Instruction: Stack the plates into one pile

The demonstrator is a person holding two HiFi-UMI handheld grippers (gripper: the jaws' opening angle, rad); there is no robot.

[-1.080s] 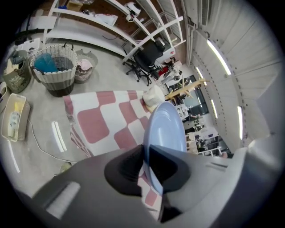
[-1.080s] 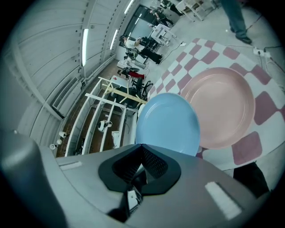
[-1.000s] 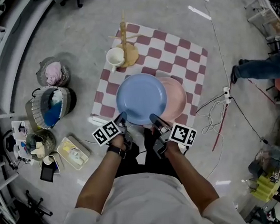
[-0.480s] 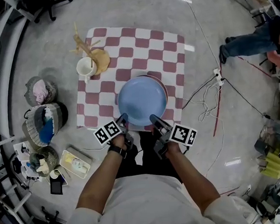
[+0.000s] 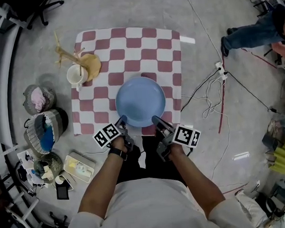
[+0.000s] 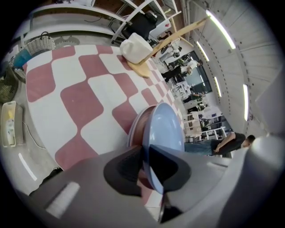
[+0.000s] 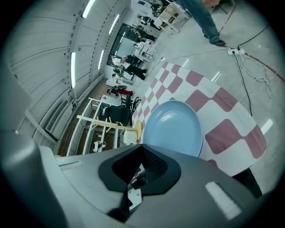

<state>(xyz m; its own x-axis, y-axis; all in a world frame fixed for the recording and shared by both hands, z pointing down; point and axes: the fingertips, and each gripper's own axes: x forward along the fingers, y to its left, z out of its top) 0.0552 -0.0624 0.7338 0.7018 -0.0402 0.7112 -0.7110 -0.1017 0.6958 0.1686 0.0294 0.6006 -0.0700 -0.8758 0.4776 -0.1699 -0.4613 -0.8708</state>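
Note:
A blue plate lies on the red-and-white checked table, near its front edge. In the left gripper view the blue plate sits on top of a pink plate, whose rim shows under it. The head view hides the pink plate. My left gripper is shut on the blue plate's near rim, which runs between its jaws. My right gripper sits at the near rim further right. In its own view the jaws stand together with nothing between them, and the blue plate lies just beyond.
A white mug and a wooden mug tree stand at the table's back left. Baskets and a plastic container sit on the floor at the left. Cables trail on the right, and a person's legs are beyond.
Both grippers have carried the blue plate to the right and down over the pink plate, which was half exposed and is now covered in the head view.

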